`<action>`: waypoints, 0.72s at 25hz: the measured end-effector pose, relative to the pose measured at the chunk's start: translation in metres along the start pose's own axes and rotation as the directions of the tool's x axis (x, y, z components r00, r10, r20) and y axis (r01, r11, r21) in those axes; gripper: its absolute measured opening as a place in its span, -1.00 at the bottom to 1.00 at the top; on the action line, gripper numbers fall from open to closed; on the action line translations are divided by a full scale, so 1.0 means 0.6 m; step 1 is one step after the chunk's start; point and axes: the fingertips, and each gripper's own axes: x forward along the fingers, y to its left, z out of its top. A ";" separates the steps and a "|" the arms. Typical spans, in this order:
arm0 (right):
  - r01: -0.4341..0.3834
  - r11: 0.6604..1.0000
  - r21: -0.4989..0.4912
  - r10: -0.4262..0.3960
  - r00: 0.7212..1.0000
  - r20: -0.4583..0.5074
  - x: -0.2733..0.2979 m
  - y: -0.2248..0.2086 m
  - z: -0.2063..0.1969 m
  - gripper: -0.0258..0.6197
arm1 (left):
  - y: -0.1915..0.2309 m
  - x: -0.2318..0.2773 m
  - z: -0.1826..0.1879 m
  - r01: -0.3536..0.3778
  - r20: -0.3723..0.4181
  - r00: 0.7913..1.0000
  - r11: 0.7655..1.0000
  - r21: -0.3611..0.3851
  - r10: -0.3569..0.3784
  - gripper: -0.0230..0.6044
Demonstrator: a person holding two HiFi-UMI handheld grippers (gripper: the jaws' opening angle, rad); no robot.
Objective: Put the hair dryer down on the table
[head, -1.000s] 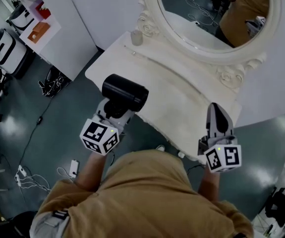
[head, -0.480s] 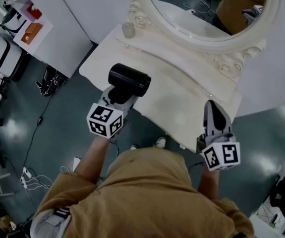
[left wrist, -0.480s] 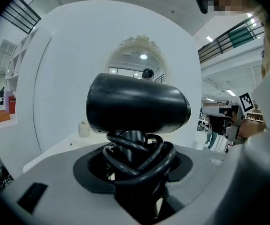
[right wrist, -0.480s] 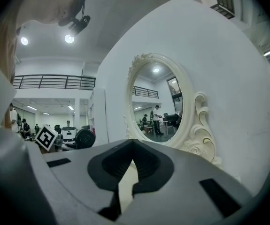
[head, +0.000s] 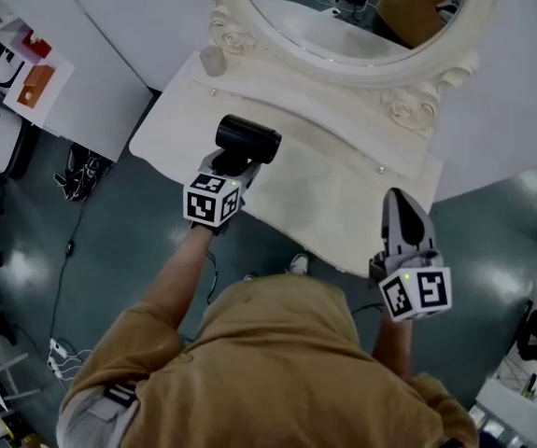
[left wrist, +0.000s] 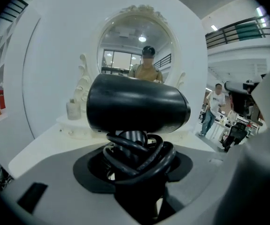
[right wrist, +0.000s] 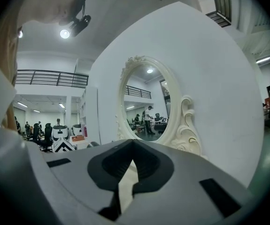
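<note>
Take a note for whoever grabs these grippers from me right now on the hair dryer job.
Left gripper: shut on the hair dryer by its handle, with the cord coiled around it. The dryer hangs over the front left of the table.
Right gripper: shut, empty, at the table's front right edge.
Done: dryer is over the table.
Left: lower it onto the bare tabletop, open the left jaws, back away. The small bottle at the back left looks well clear.

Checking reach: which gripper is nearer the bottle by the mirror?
Left. Left gripper, holding the hair dryer, is just before the bottle; right gripper is far across the table.
</note>
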 end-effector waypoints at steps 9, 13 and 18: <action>0.055 0.998 0.008 -0.055 0.998 -0.027 -0.010 -0.022 -0.018 -0.91 | 0.015 0.095 -0.081 0.019 -0.172 0.985 0.999 0.048 -0.011 -0.17; 0.067 0.998 0.008 -0.066 0.997 -0.036 -0.011 -0.026 -0.022 -0.91 | 0.017 0.122 -0.097 0.029 -0.214 0.977 0.998 0.051 -0.017 -0.17; 0.073 0.997 0.003 -0.073 0.996 -0.046 -0.009 -0.029 -0.024 -0.91 | 0.018 0.151 -0.115 0.036 -0.259 0.966 0.998 0.054 -0.021 -0.17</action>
